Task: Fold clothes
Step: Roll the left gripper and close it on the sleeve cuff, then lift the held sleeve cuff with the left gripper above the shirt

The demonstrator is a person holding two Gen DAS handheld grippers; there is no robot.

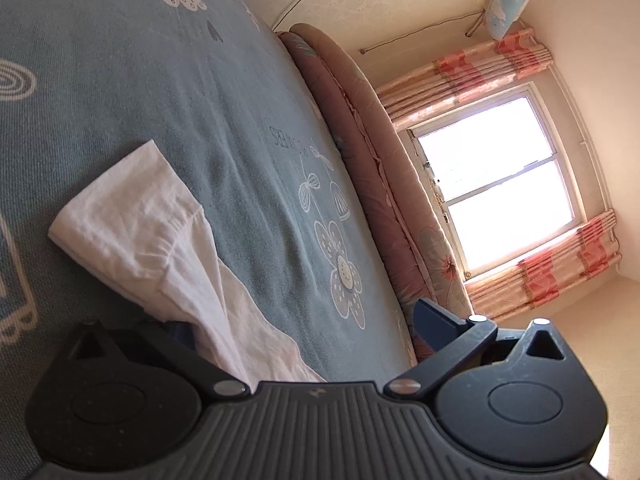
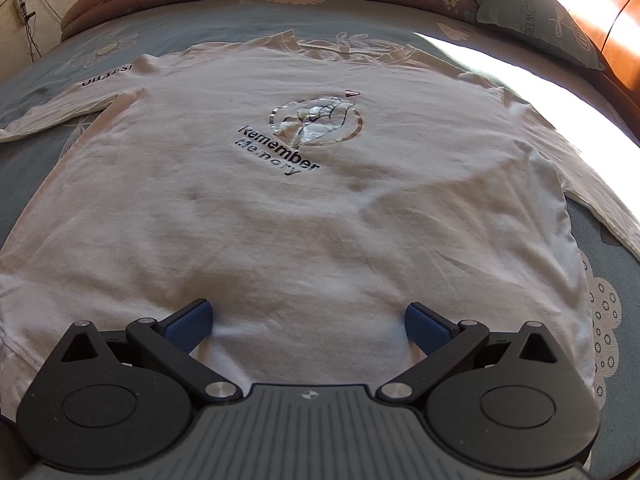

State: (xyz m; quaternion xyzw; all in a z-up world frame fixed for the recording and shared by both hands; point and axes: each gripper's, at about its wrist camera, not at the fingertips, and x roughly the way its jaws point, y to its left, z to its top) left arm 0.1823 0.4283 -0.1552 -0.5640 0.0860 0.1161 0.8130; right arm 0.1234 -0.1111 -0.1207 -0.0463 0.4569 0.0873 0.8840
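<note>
A white long-sleeve shirt is laid flat, print side up, on the bed w/ a blue-grey flowered cover. The "Remember Memory" print is seen at mid-chest. The R gripper is held wide apart over the shirt's hem – nothing is gripped betw. its blue pads. The L gripper is also spread wide beside the shirt's sleeve cuff – one finger is partly hidden under the white fabric, so contact can't be told. A window w/ pink curtains is seen beyond the bed.
</note>
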